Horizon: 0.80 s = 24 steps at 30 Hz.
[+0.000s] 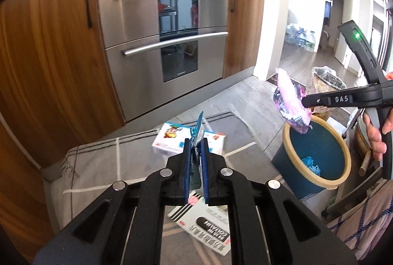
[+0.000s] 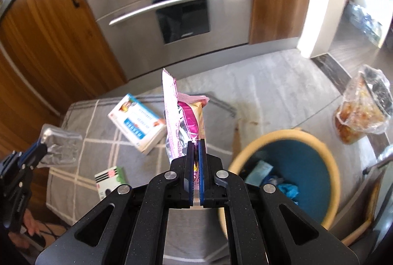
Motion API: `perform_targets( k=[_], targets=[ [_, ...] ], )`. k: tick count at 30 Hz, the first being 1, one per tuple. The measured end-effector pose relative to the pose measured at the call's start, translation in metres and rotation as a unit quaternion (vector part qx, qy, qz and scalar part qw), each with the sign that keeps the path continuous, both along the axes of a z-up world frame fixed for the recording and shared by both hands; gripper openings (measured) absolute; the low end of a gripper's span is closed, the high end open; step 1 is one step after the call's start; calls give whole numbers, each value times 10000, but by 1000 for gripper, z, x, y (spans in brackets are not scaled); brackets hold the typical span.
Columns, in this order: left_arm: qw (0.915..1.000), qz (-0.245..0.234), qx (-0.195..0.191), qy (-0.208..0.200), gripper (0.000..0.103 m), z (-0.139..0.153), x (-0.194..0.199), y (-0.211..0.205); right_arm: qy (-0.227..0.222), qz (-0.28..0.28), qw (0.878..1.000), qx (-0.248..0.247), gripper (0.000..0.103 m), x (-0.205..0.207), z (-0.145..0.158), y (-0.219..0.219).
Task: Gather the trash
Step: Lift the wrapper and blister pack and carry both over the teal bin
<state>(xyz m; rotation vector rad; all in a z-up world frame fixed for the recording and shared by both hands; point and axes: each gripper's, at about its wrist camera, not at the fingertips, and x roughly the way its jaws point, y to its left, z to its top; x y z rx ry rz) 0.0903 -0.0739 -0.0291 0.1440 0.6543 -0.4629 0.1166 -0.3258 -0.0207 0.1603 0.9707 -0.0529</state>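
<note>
Pink wrapper (image 2: 183, 117) stood upright in your clenched right gripper (image 2: 195, 146); bin (image 2: 285, 142) lay just right, below. Left gripper (image 1: 195, 144) gripped foil packet (image 1: 197, 128), farther off.

Left wrist view looking down along its fingers at the grey checked rug (image 1: 98, 166), oven drawers (image 1: 167, 44) close ahead, right wrist view likewise but steeper, both sharing rug, blue bin (image 2: 289, 166), white box (image 1: 172, 139).

Bin (image 2: 285, 142) right of boxes (image 2: 140, 122) on rug (image 2: 98, 142).
</note>
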Motion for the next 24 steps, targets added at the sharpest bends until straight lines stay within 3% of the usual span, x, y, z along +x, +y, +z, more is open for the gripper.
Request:
perform_targets(
  k=[11,24],
  targets=[
    [9971,-678,-348,-13,8,14,-4,-65,58,-621,9973,-377,4,-25,0,-69],
    [9804,-1837,-643,301,8,-5,-19,-160,944,-1450,9849,-32,4,-42,-60,-159]
  ],
)
